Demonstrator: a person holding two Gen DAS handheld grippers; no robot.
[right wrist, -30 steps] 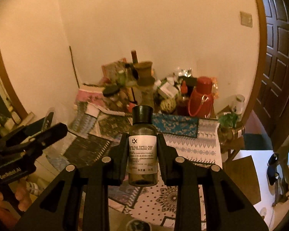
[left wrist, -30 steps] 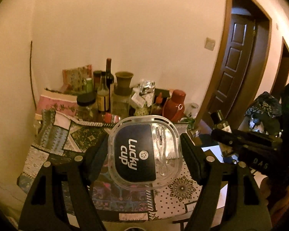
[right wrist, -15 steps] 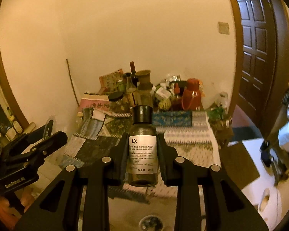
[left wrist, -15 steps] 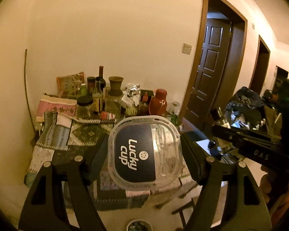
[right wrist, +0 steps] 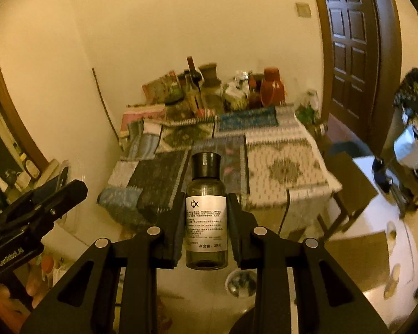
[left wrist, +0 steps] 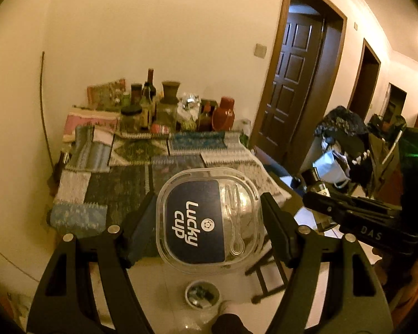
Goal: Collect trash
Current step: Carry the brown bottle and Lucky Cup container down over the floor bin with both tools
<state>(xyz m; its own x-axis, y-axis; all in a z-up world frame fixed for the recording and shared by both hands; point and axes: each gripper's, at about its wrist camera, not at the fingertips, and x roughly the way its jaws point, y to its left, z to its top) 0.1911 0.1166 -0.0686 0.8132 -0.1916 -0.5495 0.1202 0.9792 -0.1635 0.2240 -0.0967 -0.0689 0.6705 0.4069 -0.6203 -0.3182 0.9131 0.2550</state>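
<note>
Left wrist view: your left gripper (left wrist: 210, 222) pinches the light, flexible container (left wrist: 209, 221) by its sides; the right gripper (right wrist: 206, 222) clamps the slick bottle (right wrist: 206, 214) mid-body.

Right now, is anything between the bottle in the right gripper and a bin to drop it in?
No bin shows in either view. The right gripper holds the bottle above bare floor, away from the table; nothing visible blocks it.

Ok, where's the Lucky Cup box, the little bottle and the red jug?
Lucky Cup box (left wrist: 193, 224): left wrist view, dark label.
Little bottle (right wrist: 206, 217): right wrist view, white label.
Red jug (right wrist: 272, 87): right wrist view, body.
</note>
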